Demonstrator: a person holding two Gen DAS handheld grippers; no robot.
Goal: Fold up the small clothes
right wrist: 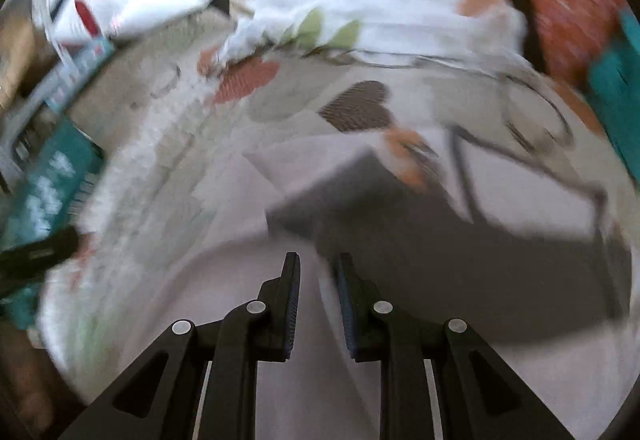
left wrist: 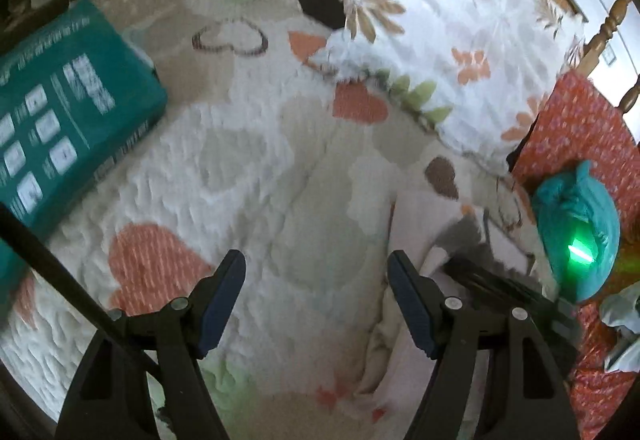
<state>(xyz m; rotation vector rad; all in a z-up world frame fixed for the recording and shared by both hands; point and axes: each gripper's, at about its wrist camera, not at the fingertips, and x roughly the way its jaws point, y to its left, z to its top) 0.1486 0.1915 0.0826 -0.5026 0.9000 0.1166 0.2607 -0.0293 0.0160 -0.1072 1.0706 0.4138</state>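
Observation:
A pale pink small garment (left wrist: 404, 224) lies on the heart-patterned bedspread (left wrist: 224, 160), at the right of the left wrist view. My left gripper (left wrist: 316, 264) is open and empty above the bedspread, just left of the garment. In the blurred right wrist view the same garment (right wrist: 304, 392) fills the lower middle. My right gripper (right wrist: 318, 264) is over it with the jaws a narrow gap apart; a thin fold of cloth seems to pass between them, but the blur hides whether they grip it. The right gripper's body also shows in the left wrist view (left wrist: 504, 280).
A teal box (left wrist: 68, 116) lies at the left of the bedspread. A floral pillow (left wrist: 452, 40) sits at the back. A red patterned cloth (left wrist: 584, 136) and a teal bundle (left wrist: 576, 232) are at the right. A wooden bed frame (left wrist: 600, 32) stands behind.

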